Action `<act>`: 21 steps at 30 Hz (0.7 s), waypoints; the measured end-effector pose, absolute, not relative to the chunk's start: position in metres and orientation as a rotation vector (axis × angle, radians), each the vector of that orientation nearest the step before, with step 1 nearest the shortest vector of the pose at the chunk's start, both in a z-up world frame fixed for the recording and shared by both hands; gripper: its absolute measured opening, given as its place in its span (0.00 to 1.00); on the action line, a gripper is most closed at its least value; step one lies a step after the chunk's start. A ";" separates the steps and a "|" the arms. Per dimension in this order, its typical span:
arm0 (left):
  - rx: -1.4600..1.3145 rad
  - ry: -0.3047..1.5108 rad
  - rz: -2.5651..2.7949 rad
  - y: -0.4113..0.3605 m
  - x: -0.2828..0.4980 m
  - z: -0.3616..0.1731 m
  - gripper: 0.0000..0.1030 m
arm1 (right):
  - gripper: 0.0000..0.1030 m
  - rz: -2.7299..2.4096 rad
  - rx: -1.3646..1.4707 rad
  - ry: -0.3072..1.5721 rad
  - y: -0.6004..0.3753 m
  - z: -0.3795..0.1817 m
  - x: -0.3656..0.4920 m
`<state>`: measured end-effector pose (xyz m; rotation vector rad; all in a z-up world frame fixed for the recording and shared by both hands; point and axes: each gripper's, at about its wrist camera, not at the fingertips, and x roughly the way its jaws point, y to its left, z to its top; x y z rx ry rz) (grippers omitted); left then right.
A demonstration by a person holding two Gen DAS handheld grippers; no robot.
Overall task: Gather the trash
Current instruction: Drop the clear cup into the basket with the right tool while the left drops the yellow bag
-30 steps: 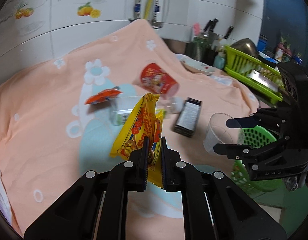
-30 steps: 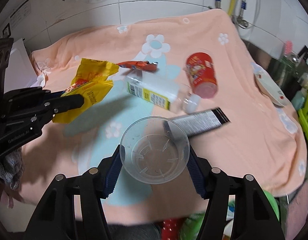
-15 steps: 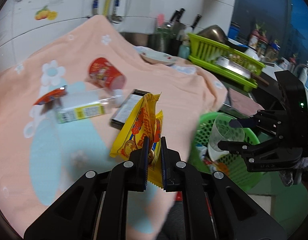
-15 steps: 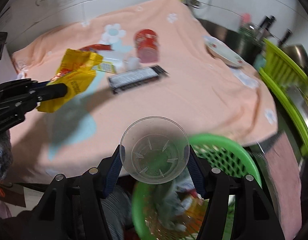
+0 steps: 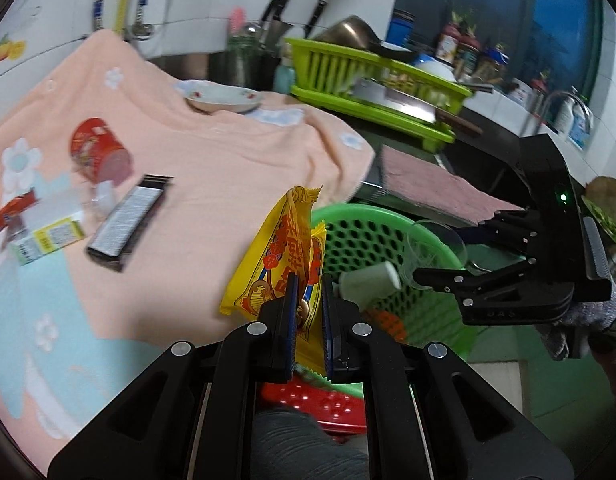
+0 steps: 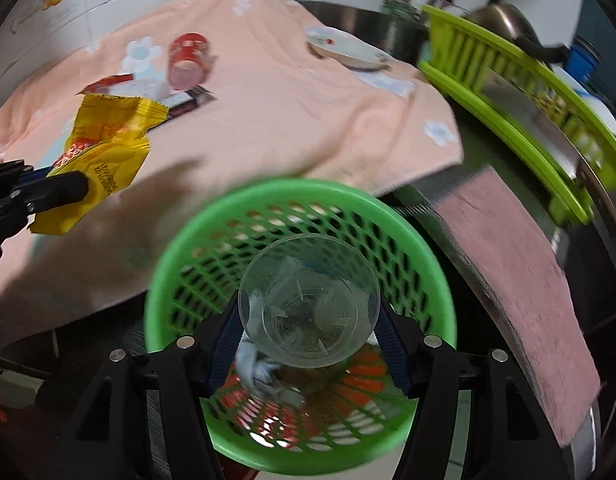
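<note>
Right wrist view showed the peach cloth (image 6: pixel 267 92) over the bench, then the green basket (image 6: pixel 440 280) below its near edge. Right gripper (image 6: pixel 308 320) was clamped around a clear plastic cup (image 6: pixel 308 300) held above the basket. Left gripper (image 5: pixel 308 312) was closed on a yellow snack wrapper (image 5: pixel 283 252) left of the basket.

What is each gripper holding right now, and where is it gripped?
Left gripper pinches the yellow snack wrapper near its bottom edge. Right gripper clamps the clear plastic cup across its sides.
</note>
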<state>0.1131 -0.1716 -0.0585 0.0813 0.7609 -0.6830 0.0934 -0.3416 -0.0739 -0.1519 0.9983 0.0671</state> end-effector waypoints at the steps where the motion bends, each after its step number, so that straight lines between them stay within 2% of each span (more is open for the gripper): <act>1: 0.084 0.767 -0.691 -0.176 0.113 -0.060 0.09 | 0.58 0.060 -0.149 1.000 -0.345 -0.075 0.092; 11: 0.090 0.835 -0.748 -0.214 0.111 -0.081 0.10 | 0.60 0.005 -0.116 1.008 -0.376 -0.078 0.081; 14: 0.095 0.851 -0.763 -0.222 0.111 -0.086 0.11 | 0.65 -0.007 -0.118 1.002 -0.378 -0.076 0.079; 18: 0.096 0.869 -0.769 -0.229 0.110 -0.091 0.12 | 0.66 -0.016 -0.109 0.994 -0.383 -0.073 0.077; 21: 0.088 0.886 -0.770 -0.233 0.111 -0.094 0.18 | 0.66 -0.019 -0.104 0.990 -0.386 -0.072 0.077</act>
